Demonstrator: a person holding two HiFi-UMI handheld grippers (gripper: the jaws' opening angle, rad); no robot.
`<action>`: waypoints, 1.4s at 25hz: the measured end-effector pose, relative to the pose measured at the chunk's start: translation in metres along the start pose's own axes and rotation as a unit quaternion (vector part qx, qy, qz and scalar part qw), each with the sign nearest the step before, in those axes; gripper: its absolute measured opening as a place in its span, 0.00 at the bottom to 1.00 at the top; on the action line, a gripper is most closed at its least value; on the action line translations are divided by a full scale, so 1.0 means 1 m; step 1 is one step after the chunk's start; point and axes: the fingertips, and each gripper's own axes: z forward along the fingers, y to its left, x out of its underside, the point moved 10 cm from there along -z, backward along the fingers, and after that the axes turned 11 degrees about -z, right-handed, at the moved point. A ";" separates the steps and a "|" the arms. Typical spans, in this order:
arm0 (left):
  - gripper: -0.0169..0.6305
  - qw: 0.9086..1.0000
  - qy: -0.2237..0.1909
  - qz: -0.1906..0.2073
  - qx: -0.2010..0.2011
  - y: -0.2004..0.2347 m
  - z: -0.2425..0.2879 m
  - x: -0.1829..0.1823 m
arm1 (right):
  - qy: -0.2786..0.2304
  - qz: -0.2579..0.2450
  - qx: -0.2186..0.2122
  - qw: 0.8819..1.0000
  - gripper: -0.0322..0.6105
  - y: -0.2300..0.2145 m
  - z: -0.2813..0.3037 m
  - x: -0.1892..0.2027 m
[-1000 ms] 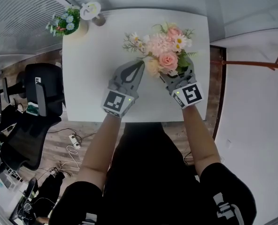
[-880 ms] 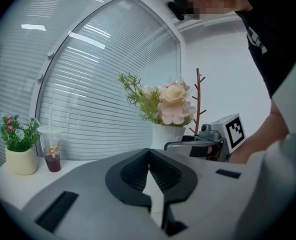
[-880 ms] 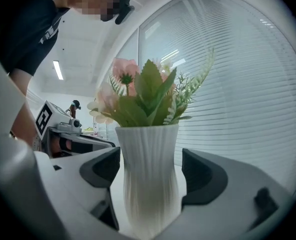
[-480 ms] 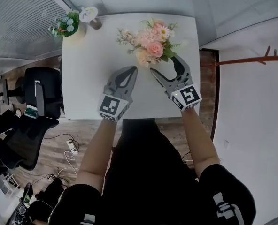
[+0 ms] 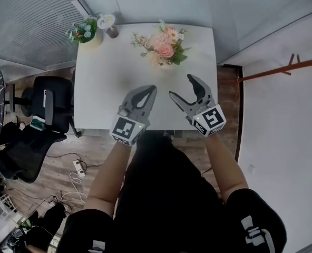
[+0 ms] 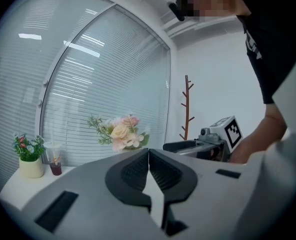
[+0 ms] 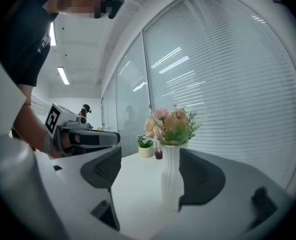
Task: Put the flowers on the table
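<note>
Presently, the flowers (image 5: 161, 47) in a white vase (image 7: 172, 181) are found upright near the far edge of the table (image 5: 103, 78), well apart from both sets of fingers. The right gripper (image 5: 181, 86) is held with jaws spread and empty; the left gripper (image 5: 152, 88) is pressed closed on nothing

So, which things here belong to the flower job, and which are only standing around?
Job: flowers in the white vase, standing on the table; right gripper, open; left gripper, shut and empty.
Standing around: small potted plant, cup, office chair, coat stand.
</note>
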 end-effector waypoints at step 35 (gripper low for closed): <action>0.05 0.999 -0.035 0.033 0.026 -0.125 -0.063 -0.082 | -0.071 -0.032 -0.072 0.994 0.08 0.047 -0.102 -0.126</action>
